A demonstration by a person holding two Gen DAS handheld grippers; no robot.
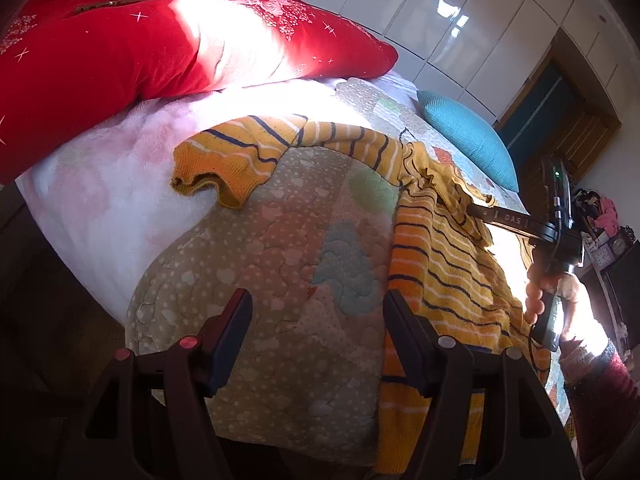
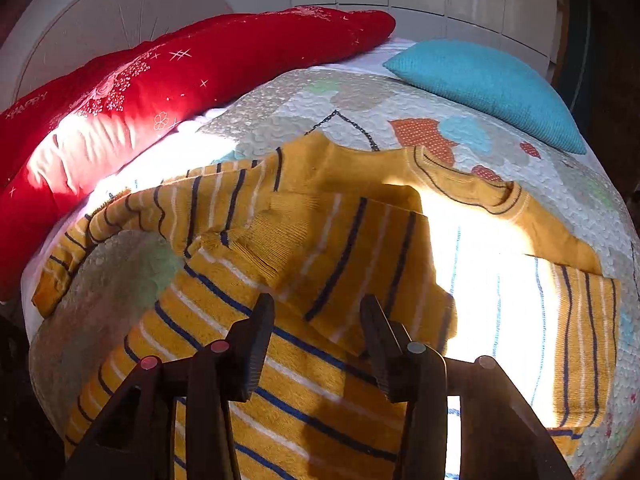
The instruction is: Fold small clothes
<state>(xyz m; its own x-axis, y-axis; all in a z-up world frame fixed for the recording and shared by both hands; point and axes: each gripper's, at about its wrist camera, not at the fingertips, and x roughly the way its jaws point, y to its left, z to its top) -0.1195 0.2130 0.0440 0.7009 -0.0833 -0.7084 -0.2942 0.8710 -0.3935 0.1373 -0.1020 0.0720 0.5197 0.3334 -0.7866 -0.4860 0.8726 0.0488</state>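
Observation:
A small yellow sweater with navy and white stripes (image 2: 320, 240) lies on the quilted bedspread (image 2: 304, 100). One sleeve is folded across its chest; the other sleeve (image 1: 224, 156) trails out to the left. My right gripper (image 2: 316, 312) is open, its jaws apart just above the folded sleeve; it also shows in the left wrist view (image 1: 474, 210) over the sweater's upper part. My left gripper (image 1: 318, 304) is open and empty above the bedspread, its right finger (image 1: 404, 320) at the sweater's left edge (image 1: 432, 280).
A long red pillow (image 1: 140, 40) lies along the head of the bed. A teal cushion (image 2: 492, 84) sits at the far right corner. A white blanket (image 1: 100, 200) covers the left part. White wardrobe doors (image 1: 460, 20) stand behind. Strong sunlight washes out the sweater's right half.

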